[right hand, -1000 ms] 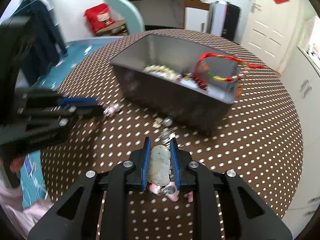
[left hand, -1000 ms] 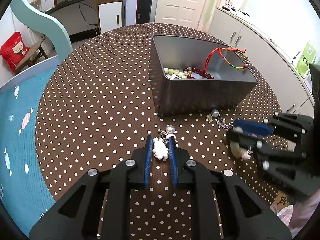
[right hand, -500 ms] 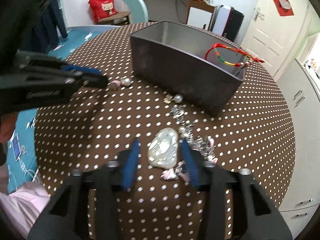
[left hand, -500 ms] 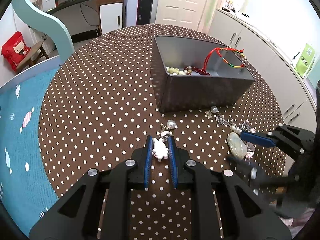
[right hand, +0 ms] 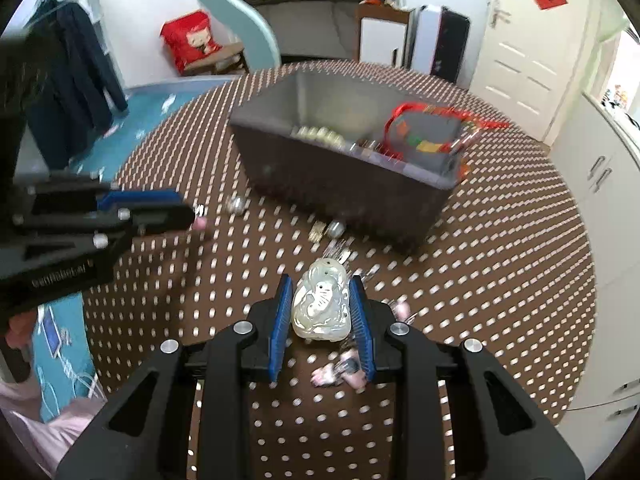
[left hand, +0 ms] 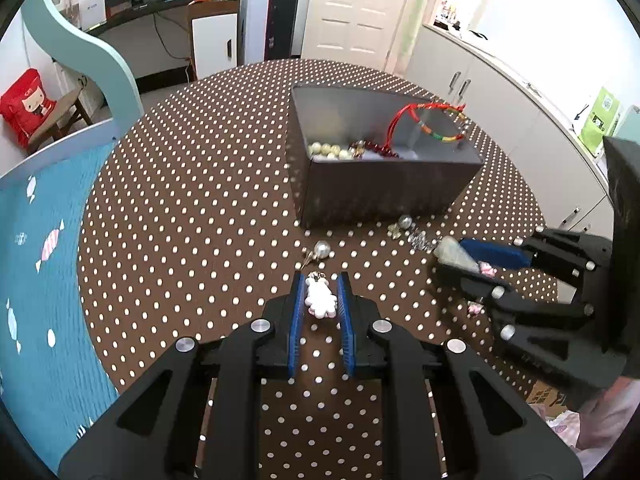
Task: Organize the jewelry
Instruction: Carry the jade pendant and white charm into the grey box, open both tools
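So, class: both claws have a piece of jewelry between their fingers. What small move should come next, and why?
Probably lift the left claw, shut on the white charm, toward the grey box. The right claw looks closed on the pale pendant and can follow.

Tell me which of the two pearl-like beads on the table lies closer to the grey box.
The bead near the box's right front corner, beside the pale green pendant's chain. The other bead lies further out, just ahead of the left gripper.
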The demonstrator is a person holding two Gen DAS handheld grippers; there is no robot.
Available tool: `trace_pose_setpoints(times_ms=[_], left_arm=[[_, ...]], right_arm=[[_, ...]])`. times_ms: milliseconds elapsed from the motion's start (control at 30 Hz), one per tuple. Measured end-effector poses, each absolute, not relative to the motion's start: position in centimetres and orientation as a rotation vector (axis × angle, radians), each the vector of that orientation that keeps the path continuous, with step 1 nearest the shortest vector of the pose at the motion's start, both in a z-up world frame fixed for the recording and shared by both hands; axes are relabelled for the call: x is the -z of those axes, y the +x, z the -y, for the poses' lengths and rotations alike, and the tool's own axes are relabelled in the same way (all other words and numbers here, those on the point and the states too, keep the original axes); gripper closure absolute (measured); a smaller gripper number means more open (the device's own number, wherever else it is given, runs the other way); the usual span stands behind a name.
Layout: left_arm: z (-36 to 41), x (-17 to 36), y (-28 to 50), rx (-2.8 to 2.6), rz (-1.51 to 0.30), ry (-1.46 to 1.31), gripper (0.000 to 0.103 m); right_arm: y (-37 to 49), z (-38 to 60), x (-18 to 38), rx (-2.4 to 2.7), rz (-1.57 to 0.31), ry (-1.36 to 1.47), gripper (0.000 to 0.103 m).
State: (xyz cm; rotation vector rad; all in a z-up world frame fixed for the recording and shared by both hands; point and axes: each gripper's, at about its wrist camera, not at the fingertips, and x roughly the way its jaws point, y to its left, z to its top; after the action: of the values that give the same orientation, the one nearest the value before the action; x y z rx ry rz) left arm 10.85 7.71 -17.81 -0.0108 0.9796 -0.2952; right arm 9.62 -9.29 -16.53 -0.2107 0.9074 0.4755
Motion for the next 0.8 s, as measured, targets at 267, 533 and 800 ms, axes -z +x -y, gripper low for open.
trace_pose_setpoints(times_ms=[267, 533, 800], left_arm=[[-6.7, 13.7, 12.7, 0.354, -0.897, -0.016, 0.087], [-4.9, 10.4, 16.6, 0.373, -0.835, -0.009, 0.087], [-3.6, 11.4, 19.9, 0.373, -0.884, -0.004, 0.087]], right_arm=[[11.7, 11.6, 11.4, -0.428, -0.796, -0.157, 0.076], [17.4, 11.2, 10.1, -0.41, -0.798, -0.154, 0.076], [20.3, 8.9, 12.1, -0.424, -0.909, -0.213, 0.076]])
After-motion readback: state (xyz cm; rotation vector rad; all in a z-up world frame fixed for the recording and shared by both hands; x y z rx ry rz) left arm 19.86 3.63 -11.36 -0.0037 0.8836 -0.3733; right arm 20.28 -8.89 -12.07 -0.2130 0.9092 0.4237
